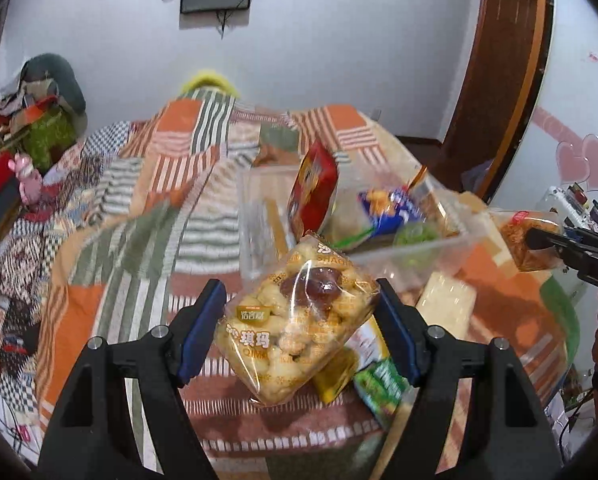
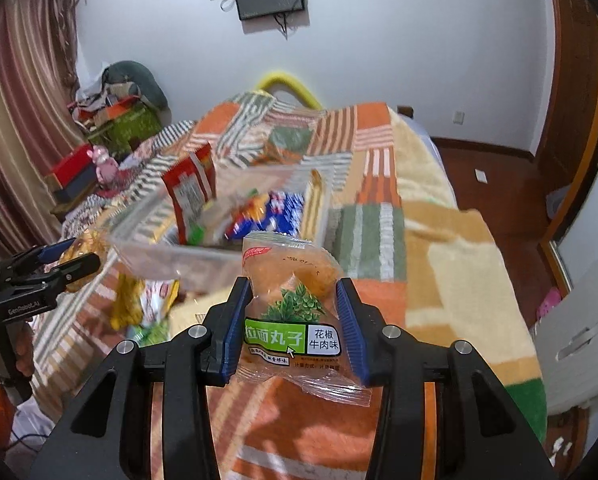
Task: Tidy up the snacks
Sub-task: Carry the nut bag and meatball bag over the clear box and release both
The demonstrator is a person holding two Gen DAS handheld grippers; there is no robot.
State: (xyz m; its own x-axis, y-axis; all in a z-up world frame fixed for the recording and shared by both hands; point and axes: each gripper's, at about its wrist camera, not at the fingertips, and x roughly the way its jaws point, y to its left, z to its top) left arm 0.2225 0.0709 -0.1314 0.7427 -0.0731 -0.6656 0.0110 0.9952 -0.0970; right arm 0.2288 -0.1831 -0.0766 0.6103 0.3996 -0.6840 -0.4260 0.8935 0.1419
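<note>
My left gripper (image 1: pixel 299 328) is shut on a clear pack of puffed sachima cake (image 1: pixel 295 324) and holds it above the bed. My right gripper (image 2: pixel 293 328) is shut on an orange noodle-ball snack pack with a green label (image 2: pixel 291 312), also held up. A clear plastic box (image 1: pixel 411 246) with several snacks, among them a red bag (image 1: pixel 313 192) and a blue pack (image 1: pixel 391 208), sits on the bed beyond both grippers; it also shows in the right wrist view (image 2: pixel 171 260). The right gripper shows at the right edge of the left wrist view (image 1: pixel 539 240), the left gripper at the left of the right wrist view (image 2: pixel 75 256).
A patchwork blanket (image 1: pixel 139 208) covers the bed. Loose yellow and green snack packs (image 1: pixel 375 376) lie on it under the left gripper. A cluttered pile with a red box (image 2: pixel 75 168) stands at the left. A wooden door frame (image 1: pixel 495 80) and a white cabinet (image 2: pixel 579 320) stand at the right.
</note>
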